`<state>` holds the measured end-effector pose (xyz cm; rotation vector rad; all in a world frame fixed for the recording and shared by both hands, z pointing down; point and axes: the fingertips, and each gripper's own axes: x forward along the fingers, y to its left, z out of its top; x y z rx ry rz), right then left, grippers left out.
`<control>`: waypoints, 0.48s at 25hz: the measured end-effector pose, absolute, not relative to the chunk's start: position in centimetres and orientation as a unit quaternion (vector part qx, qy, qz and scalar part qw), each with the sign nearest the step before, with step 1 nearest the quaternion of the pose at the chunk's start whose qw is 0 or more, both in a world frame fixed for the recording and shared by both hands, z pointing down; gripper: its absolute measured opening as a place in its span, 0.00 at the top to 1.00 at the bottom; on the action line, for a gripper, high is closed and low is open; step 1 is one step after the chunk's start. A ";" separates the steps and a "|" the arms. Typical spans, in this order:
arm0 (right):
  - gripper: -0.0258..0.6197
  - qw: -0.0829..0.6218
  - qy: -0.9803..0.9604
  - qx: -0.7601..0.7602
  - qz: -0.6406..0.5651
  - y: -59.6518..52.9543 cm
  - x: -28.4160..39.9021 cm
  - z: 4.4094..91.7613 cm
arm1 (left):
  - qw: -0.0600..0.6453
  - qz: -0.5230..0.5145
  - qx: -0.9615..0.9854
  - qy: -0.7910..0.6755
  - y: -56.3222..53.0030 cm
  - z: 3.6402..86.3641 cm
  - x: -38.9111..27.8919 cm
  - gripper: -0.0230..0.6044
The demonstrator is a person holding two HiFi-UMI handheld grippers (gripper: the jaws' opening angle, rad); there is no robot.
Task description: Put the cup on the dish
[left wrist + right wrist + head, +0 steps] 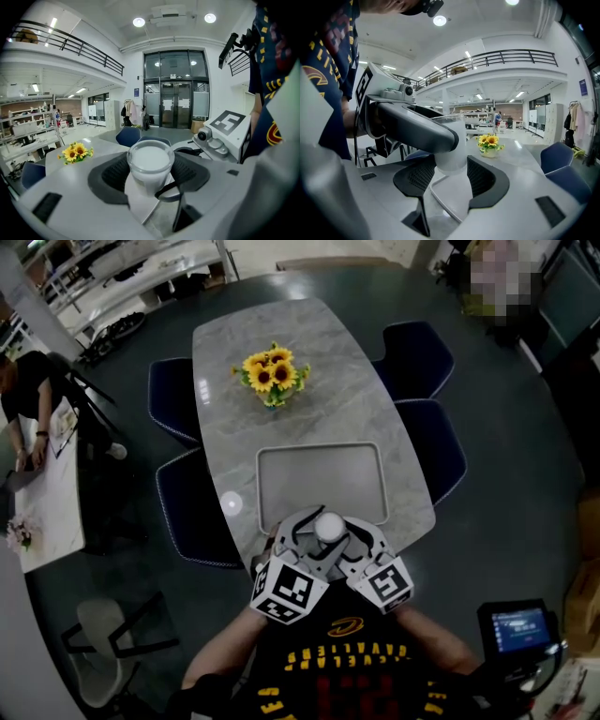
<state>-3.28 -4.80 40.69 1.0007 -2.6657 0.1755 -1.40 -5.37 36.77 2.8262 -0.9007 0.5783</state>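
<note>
While both tools meet at the grey tray's [319,479] near rim, left gripper [150,174] and right gripper [451,174] each clamp the white cup [329,526]; shirt [349,673] reads "CLEVELAND CAVALIERS".

Left gripper [305,538], jaws closed on the upper part of the cup [328,526]; right gripper [354,540], angled in from the opposite side, jaws closed round its lower part; tips overlapping, marker cubes facing up; bare forearms [225,652] drawn close before the chest, converging
</note>
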 end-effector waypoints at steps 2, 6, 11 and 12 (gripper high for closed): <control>0.62 0.142 -0.927 0.342 0.063 -5.5 -3.0 40.7 | 0.062 0.194 0.931 -0.304 -6.1 36.8 -1.1 0.54; 0.62 0.144 -0.928 0.335 0.077 -7.2 -2.6 41.2 | 0.070 0.199 0.924 -0.319 -7.8 37.5 -0.6 0.54; 0.62 0.152 -0.930 0.323 0.085 -8.7 -2.2 42.8 | 0.076 0.207 0.919 -0.328 -9.4 39.0 -0.2 0.54; 0.62 0.153 -0.930 0.323 0.087 -9.0 -2.0 43.1 | 0.079 0.208 0.918 -0.328 -9.7 39.3 0.0 0.54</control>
